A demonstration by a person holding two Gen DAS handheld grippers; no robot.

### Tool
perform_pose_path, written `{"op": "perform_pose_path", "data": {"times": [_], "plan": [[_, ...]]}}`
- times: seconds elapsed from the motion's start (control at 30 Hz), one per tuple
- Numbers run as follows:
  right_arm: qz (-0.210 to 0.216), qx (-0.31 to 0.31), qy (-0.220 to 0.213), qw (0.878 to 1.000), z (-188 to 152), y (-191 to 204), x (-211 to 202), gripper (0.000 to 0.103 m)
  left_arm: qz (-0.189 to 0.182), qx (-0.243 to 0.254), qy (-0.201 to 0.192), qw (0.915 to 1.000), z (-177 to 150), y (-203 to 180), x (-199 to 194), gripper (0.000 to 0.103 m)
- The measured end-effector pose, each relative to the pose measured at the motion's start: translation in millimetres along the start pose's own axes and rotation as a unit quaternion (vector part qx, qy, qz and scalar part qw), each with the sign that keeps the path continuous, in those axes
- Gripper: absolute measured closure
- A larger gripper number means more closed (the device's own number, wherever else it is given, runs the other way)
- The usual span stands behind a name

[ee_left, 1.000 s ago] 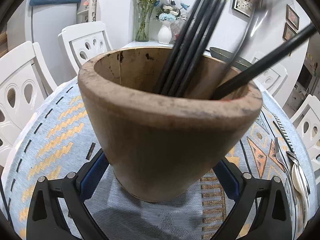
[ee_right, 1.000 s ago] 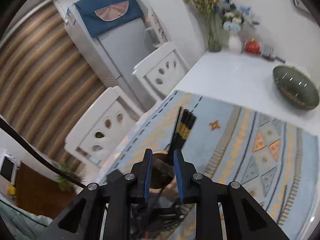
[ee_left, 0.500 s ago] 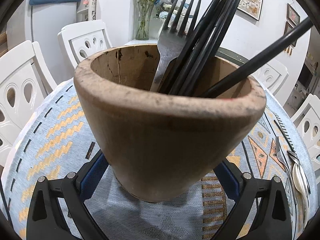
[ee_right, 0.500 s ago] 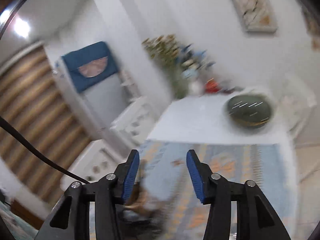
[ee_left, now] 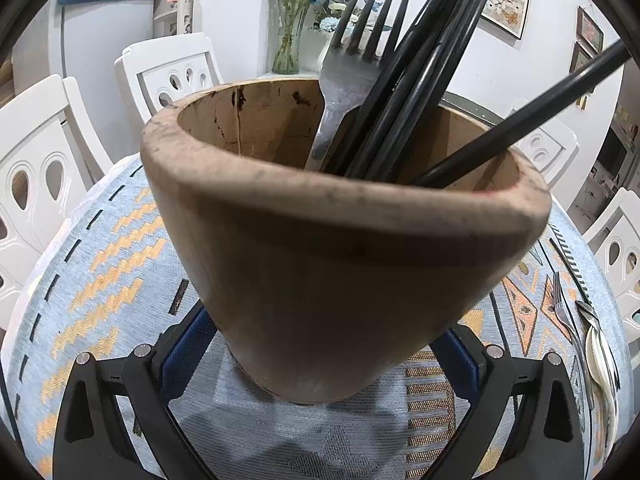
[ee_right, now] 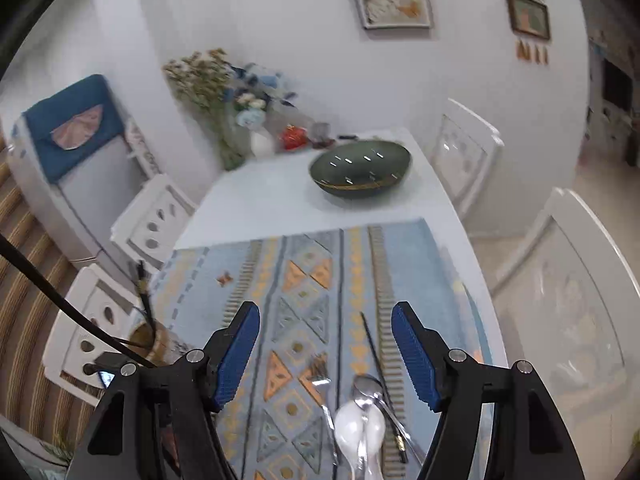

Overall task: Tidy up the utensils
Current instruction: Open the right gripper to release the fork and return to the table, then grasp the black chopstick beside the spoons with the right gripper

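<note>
Wooden cup (ee_left: 344, 248) clamped by left hand-held gripper (ee_left: 320, 348), fork (ee_left: 352, 56) inside.
Right hand-held gripper (ee_right: 326, 356), jaws just opened wide and empty, next picks a spoon (ee_right: 360, 428) off the tabletop (ee_right: 260, 200).

The wooden pot (ee_left: 340, 248) fills the middle of the left wrist frame, wedged between the left claw (ee_left: 320, 356) pads, and its mouth is crowded: fork (ee_left: 352, 60) and black chopsticks (ee_left: 420, 80) lean toward the upper right, leaving room only at the pot's left side. In the right wrist frame, the right claw (ee_right: 326, 356) gapes over open cloth; spoons (ee_right: 362, 420) and a fork (ee_right: 318, 372) lie at bottom centre.
</note>
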State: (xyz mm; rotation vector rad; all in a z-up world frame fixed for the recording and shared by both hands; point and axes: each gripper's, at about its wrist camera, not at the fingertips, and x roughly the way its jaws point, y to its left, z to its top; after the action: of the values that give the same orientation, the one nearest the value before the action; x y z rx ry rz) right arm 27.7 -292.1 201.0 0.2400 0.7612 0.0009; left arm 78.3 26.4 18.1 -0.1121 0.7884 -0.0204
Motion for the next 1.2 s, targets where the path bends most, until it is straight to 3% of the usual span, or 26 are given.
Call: {"op": "perform_pose_path", "data": {"times": [0.13,0.27,0.37,0.47,0.6,0.73,0.9,1.03,1.17,1.2], "plan": [[-0.017,0.021,0.020,0.999,-7,-13,18,0.036,0.000,0.000,0.000,1.0000,0,1,1,0.003],[0.007,0.064,0.058,0.996,-16,-25,49,0.036,0.001,0.001,0.000,1.0000,-1,0,0,0.003],[-0.027,0.075,0.094,0.992,-25,-35,80,0.037,0.001,0.001,0.000,1.0000,-1,0,0,0.003],[-0.050,0.067,0.145,0.986,-31,-42,112,0.057,0.001,0.001,0.000,1.0000,0,0,0,0.003],[-0.044,0.056,0.198,0.978,-40,-48,155,0.062,0.001,0.001,0.000,1.0000,-1,-1,0,0.003],[-0.066,0.031,0.242,0.968,-49,-47,196,0.068,0.002,0.001,0.000,1.0000,-1,0,0,0.003],[-0.098,0.002,0.265,0.959,-63,-47,233,0.075,0.002,0.001,0.000,1.0000,-1,0,0,0.003],[-0.107,-0.002,0.246,0.963,-66,-47,232,0.076,0.004,0.002,-0.001,1.0000,-1,0,1,0.003],[-0.113,-0.020,0.235,0.965,-67,-44,227,0.094,0.004,0.002,0.002,1.0000,-2,0,1,0.003],[-0.110,-0.021,0.233,0.966,-67,-45,225,0.095,0.004,0.002,0.002,1.0000,-2,0,1,0.003]]}}
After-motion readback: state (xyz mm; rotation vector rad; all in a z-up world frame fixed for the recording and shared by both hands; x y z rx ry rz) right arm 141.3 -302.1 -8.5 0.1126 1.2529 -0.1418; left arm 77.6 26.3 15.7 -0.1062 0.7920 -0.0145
